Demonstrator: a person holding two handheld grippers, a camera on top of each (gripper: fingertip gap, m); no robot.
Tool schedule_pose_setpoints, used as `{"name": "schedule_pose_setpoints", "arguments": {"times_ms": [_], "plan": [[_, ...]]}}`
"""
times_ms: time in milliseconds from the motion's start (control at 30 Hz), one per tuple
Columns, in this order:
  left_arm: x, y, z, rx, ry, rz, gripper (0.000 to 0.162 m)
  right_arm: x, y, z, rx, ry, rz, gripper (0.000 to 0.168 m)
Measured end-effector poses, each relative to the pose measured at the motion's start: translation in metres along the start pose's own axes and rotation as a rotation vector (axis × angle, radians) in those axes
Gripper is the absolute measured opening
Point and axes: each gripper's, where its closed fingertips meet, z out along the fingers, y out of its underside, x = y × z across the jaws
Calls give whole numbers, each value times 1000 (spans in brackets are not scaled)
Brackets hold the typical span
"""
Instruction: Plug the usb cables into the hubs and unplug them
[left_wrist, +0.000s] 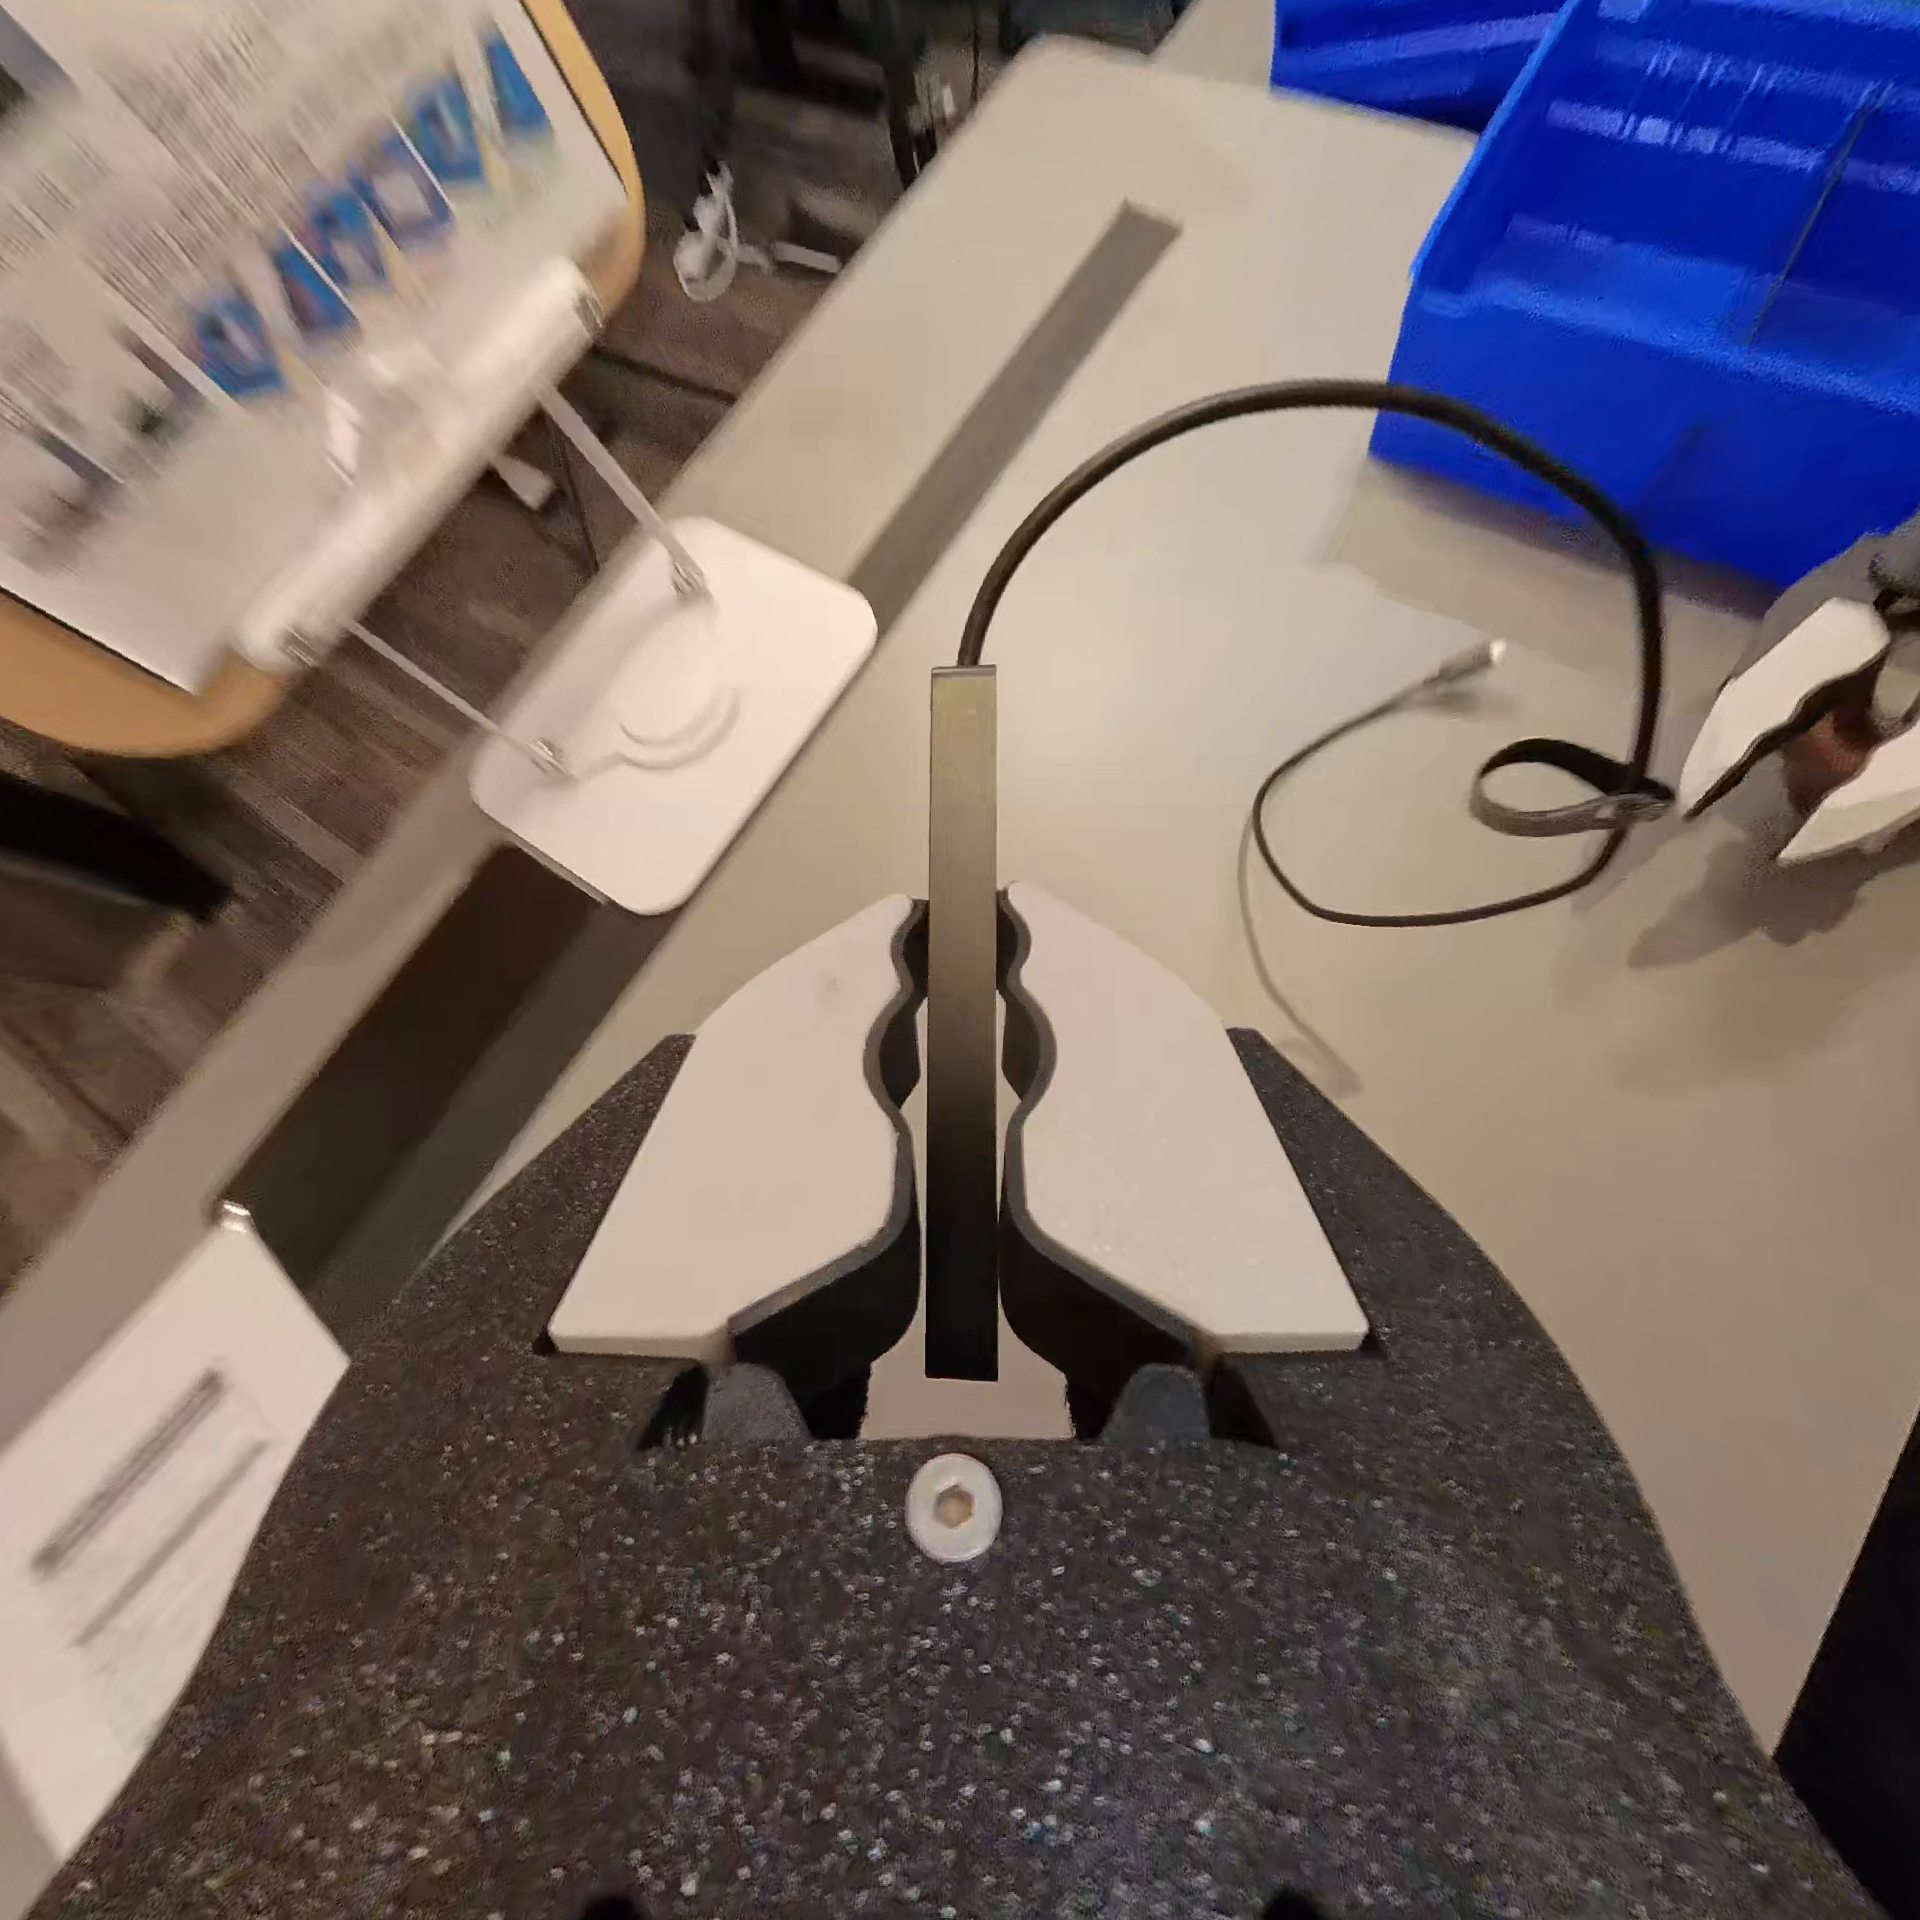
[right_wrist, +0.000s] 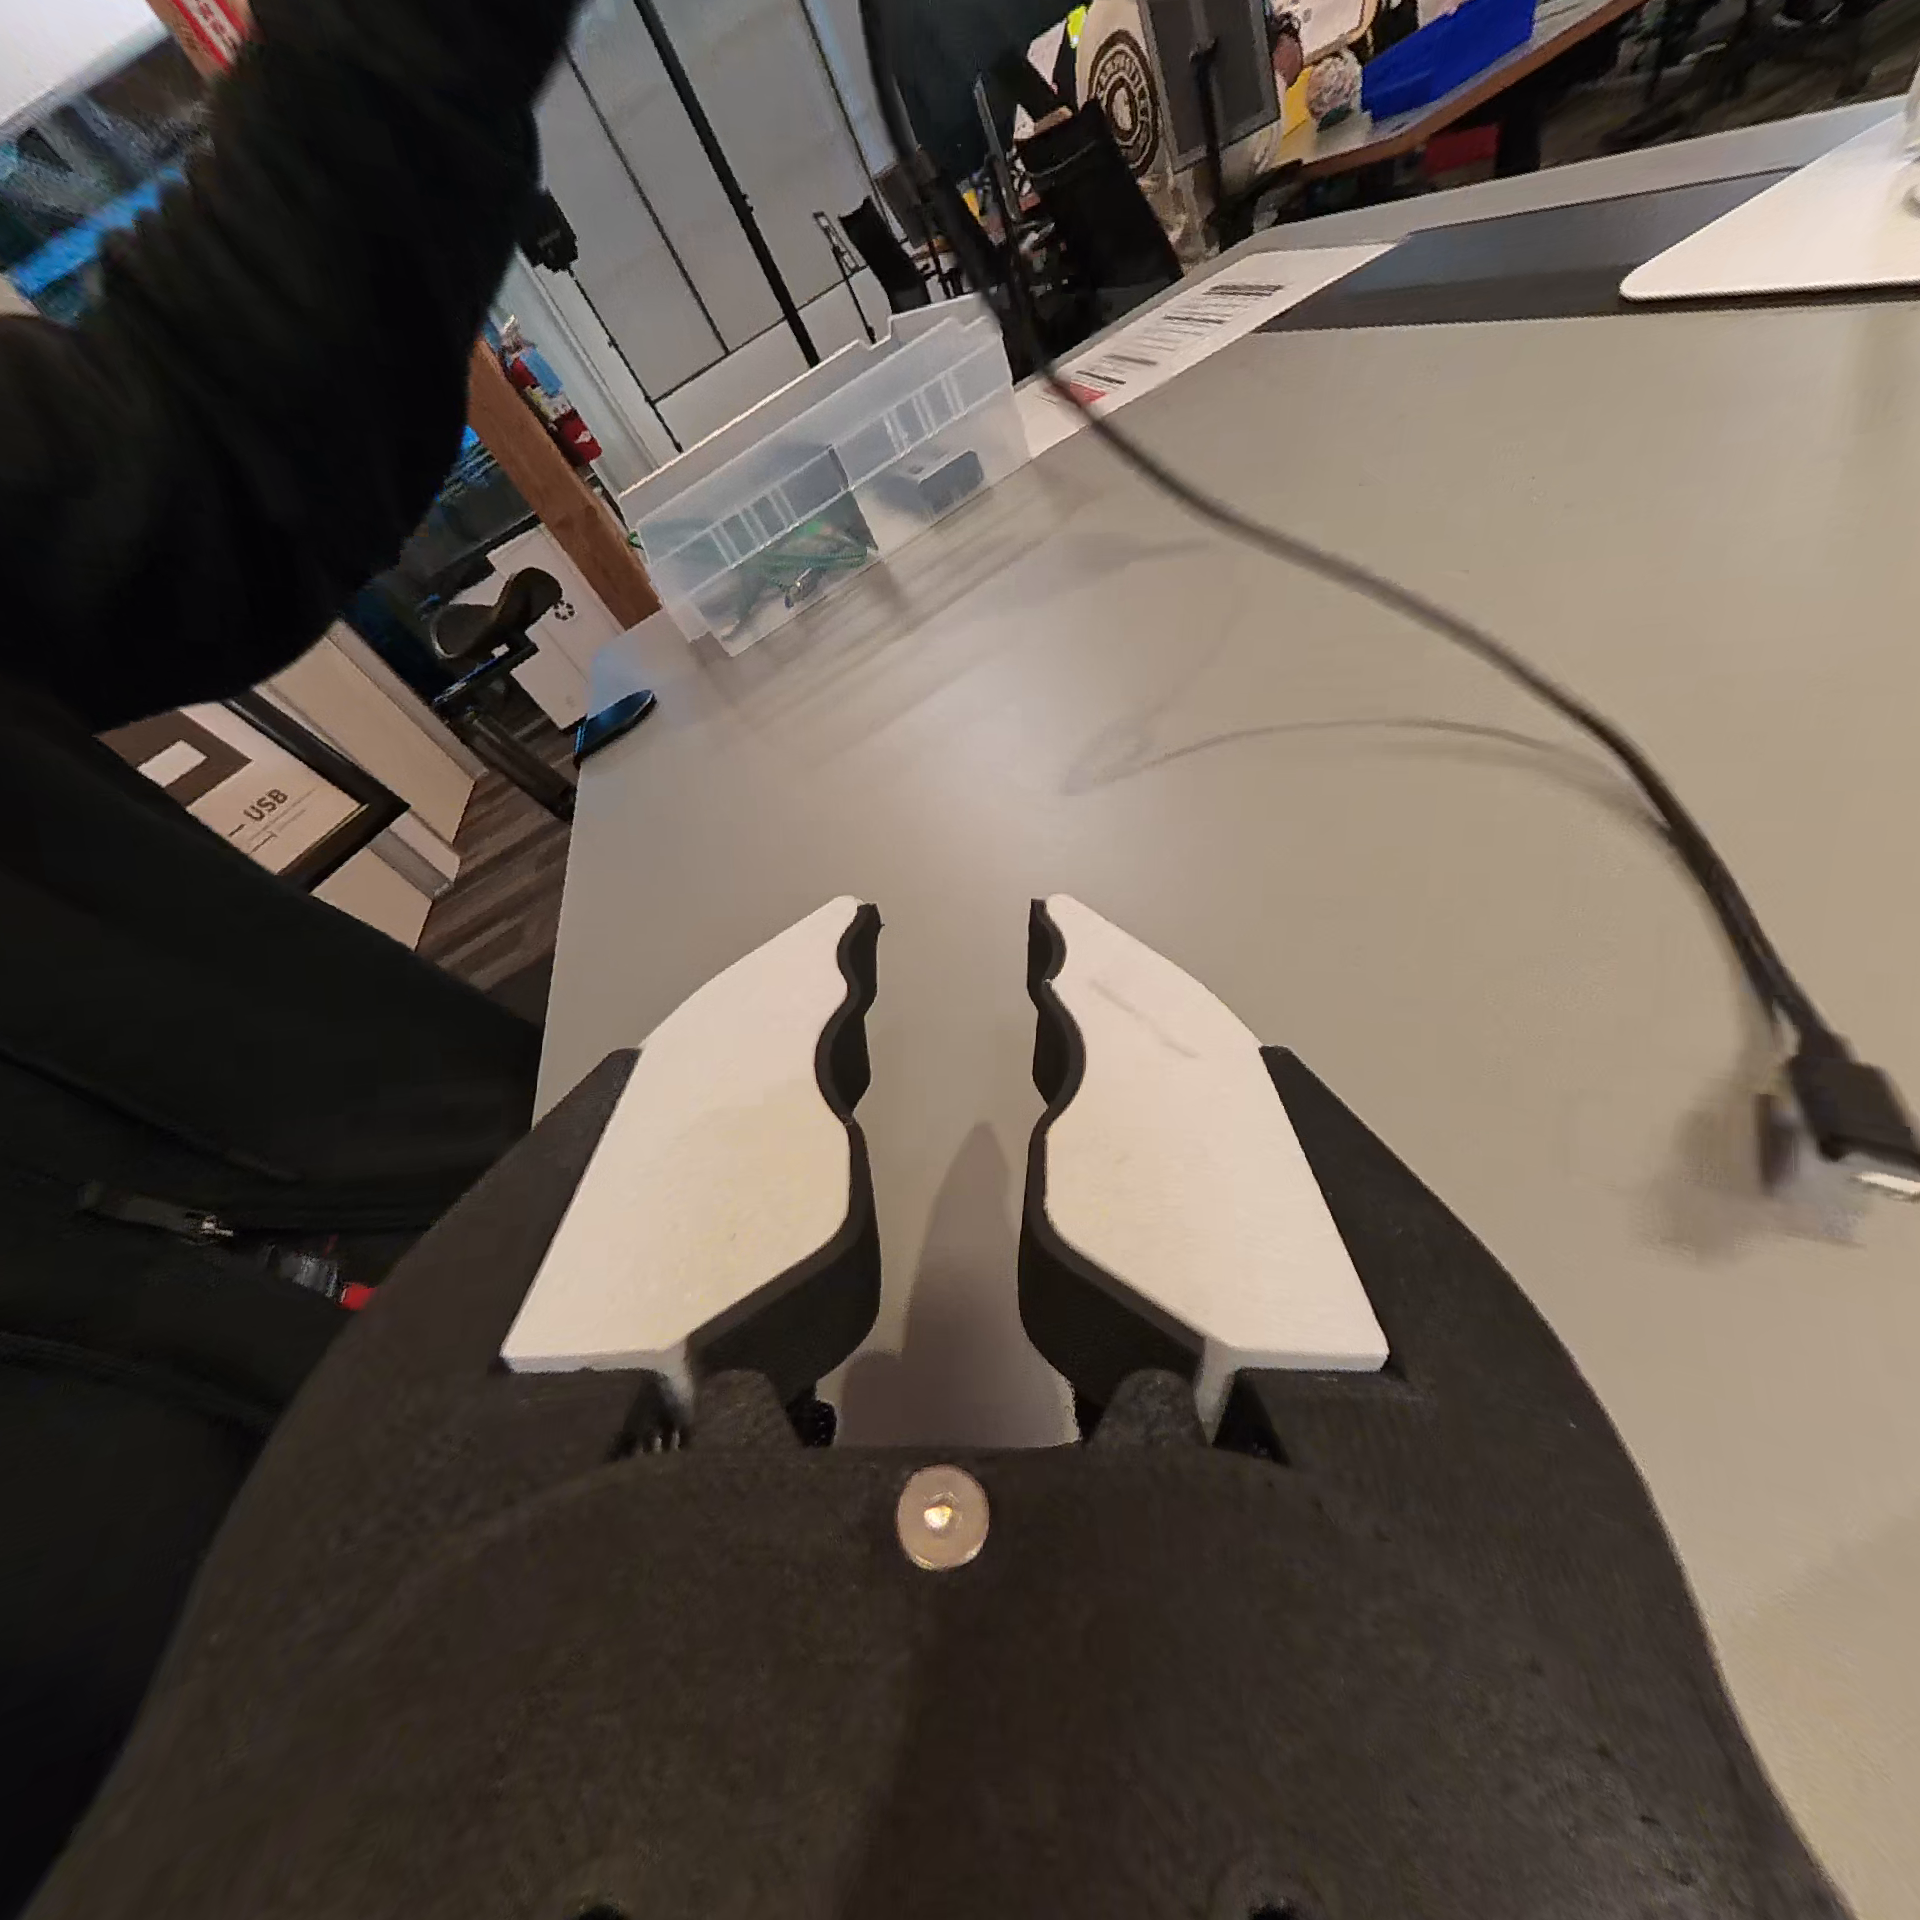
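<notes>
My left gripper (left_wrist: 961, 914) is shut on a slim dark grey USB hub (left_wrist: 963, 831), held edge-up above the grey table (left_wrist: 1351, 1195). The hub's black cable (left_wrist: 1195, 416) arcs up and right, down to a strap loop (left_wrist: 1548, 790). A thin cable with a silver plug (left_wrist: 1475, 657) lies on the table beyond. My right gripper (right_wrist: 954, 925) is open and empty over the table; it also shows at the right edge of the left wrist view (left_wrist: 1808, 748). A black cable with a USB plug (right_wrist: 1849, 1112) hangs blurred to its right.
Blue bins (left_wrist: 1662, 281) stand at the back right. A white stand base (left_wrist: 675, 707) with a blurred printed sheet (left_wrist: 260, 312) sits near the table's left edge. A clear plastic organiser box (right_wrist: 831, 488) is at the far end. A person's black sleeve (right_wrist: 260, 364) fills the left. The gap from one gripper's tips to the other's is roughly 35 cm.
</notes>
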Motion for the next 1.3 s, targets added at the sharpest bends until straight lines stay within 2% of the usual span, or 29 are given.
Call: {"name": "schedule_pose_setpoints", "arguments": {"times_ms": [167, 233, 333, 433, 667, 900, 1000, 1133, 1300], "plan": [[16, 96, 64, -195, 93, -141, 11, 0, 1, 1, -9, -4, 4, 27], [32, 126, 83, -258, 176, -205, 11, 1, 2, 2, -15, -10, 18, 27], [55, 159, 106, -313, 285, -306, 11, 1, 4, 3, -31, -15, 26, 27], [69, 181, 125, -355, 320, -313, 11, 0, 6, 5, -47, -19, 23, 27], [99, 190, 143, -330, 316, -214, 11, -1, 6, 5, -50, -28, 26, 27], [105, 189, 135, -278, 298, -210, 36, -2, 9, 6, -67, -40, 28, 27], [95, 183, 121, -242, 254, -217, 46, -2, 8, 6, -64, -39, 28, 27], [78, 182, 96, -220, 181, -222, 49, -2, 8, 6, -63, -37, 27, 27], [40, 191, 30, -189, 57, -258, 50, -3, 8, 5, -56, -43, 28, 27]]}}
